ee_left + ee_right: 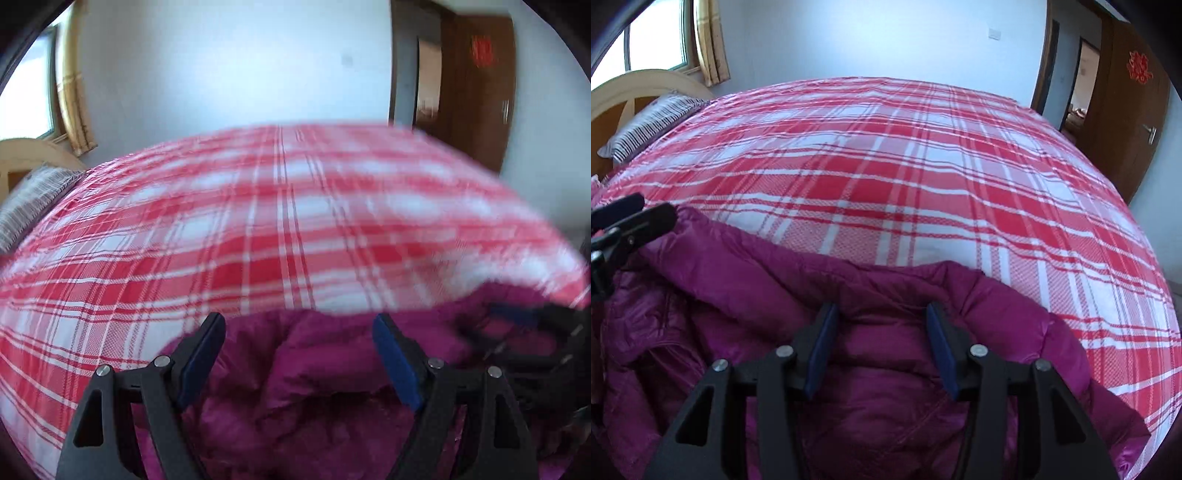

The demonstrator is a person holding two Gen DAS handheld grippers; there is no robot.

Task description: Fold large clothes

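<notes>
Where the red-and-white plaid bedspread (905, 177) runs to the near edge of the bed, a magenta puffer jacket (894, 376) lies bunched in soft, rumpled folds, covering that edge and reaching toward the bed's near left corner in the right wrist view. Its rounded upper border rests on the plaid, with the rest of the bedspread bare behind it.

Over the middle of the jacket the right tool (882, 343) points down at the padding, its blue-padded fingers (823, 347) standing partly apart. Quilted fabric shows in the gap; the pads seem to sit just off it, though the steep view leaves contact uncertain.

At the jacket's left end the left tool (299, 354) has its fingers spread wide, with magenta cloth below and between them and nothing clamped. That view is smeared by motion blur, so fine detail there is lost. Each tool shows at the edge of the other's view.

At the far left corner of the bed a striped pillow (653, 122) leans by a pale curved headboard (639, 88). Beyond the far right corner a brown door (1137, 122) stands open.
</notes>
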